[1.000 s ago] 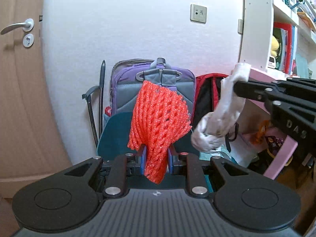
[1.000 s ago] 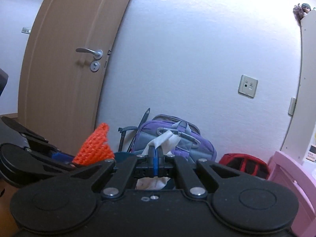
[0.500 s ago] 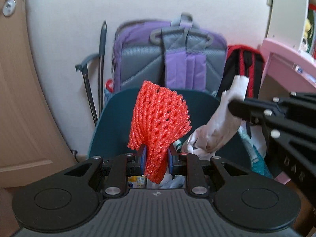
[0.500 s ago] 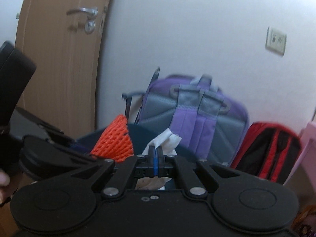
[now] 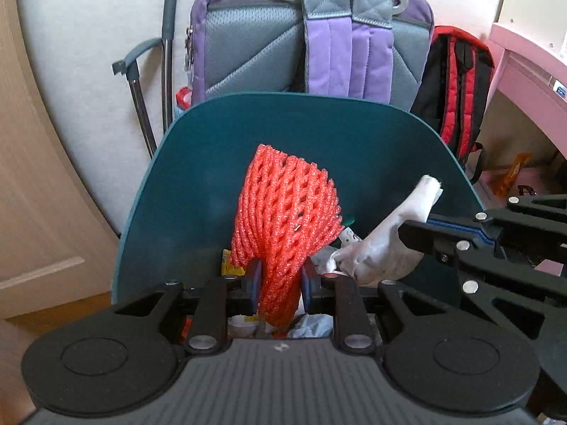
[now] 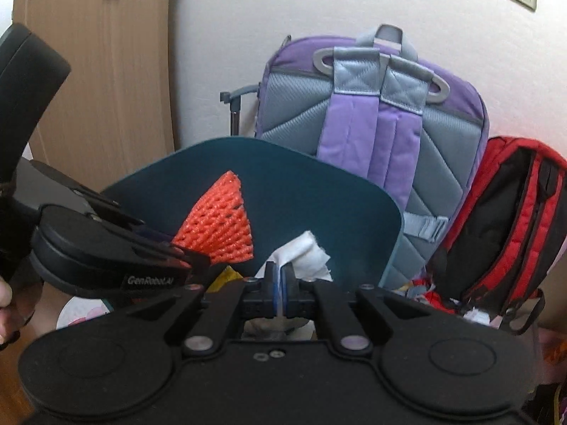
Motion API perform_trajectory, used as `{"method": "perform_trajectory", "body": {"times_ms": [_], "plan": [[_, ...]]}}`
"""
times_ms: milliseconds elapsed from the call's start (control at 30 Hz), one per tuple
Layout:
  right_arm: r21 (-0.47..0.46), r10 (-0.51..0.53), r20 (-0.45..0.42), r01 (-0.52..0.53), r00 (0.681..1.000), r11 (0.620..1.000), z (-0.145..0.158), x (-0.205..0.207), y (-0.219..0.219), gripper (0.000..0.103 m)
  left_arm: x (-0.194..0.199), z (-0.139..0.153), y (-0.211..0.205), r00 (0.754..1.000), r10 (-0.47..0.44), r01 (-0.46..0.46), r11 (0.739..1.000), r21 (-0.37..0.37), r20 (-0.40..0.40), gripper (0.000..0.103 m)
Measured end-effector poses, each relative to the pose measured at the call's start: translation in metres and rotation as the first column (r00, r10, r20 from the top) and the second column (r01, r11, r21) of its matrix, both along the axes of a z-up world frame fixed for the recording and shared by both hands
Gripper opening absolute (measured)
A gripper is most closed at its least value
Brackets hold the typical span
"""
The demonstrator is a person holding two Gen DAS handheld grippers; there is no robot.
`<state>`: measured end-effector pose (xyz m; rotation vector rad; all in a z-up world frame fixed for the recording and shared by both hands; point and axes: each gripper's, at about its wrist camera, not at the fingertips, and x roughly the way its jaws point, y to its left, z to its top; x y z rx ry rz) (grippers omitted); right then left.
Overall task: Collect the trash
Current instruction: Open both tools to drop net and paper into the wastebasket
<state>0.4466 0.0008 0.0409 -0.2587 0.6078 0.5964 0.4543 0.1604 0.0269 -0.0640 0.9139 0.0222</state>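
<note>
1. The left gripper (image 5: 280, 281) pinches the lower end of an orange foam net (image 5: 283, 219); its blue pads press on the net's narrow neck, and the net flares upward and away from the jaws, long axis roughly upright.
2. The right gripper (image 6: 280, 292) holds a crumpled white tissue (image 6: 301, 258). Its jaws have just been opening a little, but the tissue sits between the pads and they look close on it.
3. In the left wrist view that tissue (image 5: 382, 248) hangs from the right jaws just beside the net, to its right; the two pieces are near each other but apart.
4. Both pieces hang in front of the raised teal bin lid (image 5: 301, 141). Below the jaws the bin's opening shows wrappers and other rubbish (image 5: 244, 322) already inside.
5. The relation that matters: the bin mouth lies straight beneath both pairs of jaws, so each piece should fall in once released. Neither hand seems clearly nearer; the right looks to be letting go first.
6. Risk, as I judge it: the light net may cling to the pads or catch on the lid.
7. A purple backpack (image 5: 308, 35) and a red backpack (image 5: 457, 85) lean on the wall behind.
</note>
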Motion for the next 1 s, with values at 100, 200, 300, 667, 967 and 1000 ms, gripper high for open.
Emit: {"method": "perform_trajectory", "body": {"times_ms": [100,200,300,667,967,1000], "plan": [[-0.009,-0.005,-0.007,0.005,1.0,1.0,-0.002,0.0,-0.001,0.009,0.002,-0.001,-0.001,1.0,0.002,-0.002,1.0,-0.003,-0.02,0.025],[-0.015,-0.004,-0.014,0.004,1.0,1.0,-0.003,-0.003,-0.001,0.013,0.002,-0.003,-0.003,0.999,0.01,-0.01,1.0,-0.006,-0.042,0.028],[-0.012,-0.002,-0.012,0.002,1.0,1.0,0.0,-0.009,-0.003,0.024,0.001,-0.003,-0.007,0.999,0.015,-0.015,1.0,-0.003,-0.05,0.033],[0.017,-0.031,-0.012,0.031,0.999,0.999,0.016,-0.025,-0.026,0.04,-0.024,0.018,-0.019,1.0,0.011,-0.011,1.0,-0.006,0.013,0.062],[0.099,-0.031,0.027,0.028,0.999,0.995,0.049,-0.059,-0.05,0.052,-0.06,0.053,-0.025,0.995,0.038,-0.034,0.999,-0.04,0.096,0.069],[0.112,-0.03,0.034,0.026,0.999,0.993,0.054,-0.064,-0.053,0.052,-0.066,0.059,-0.027,0.993,0.037,-0.033,0.999,-0.037,0.109,0.069]]}}
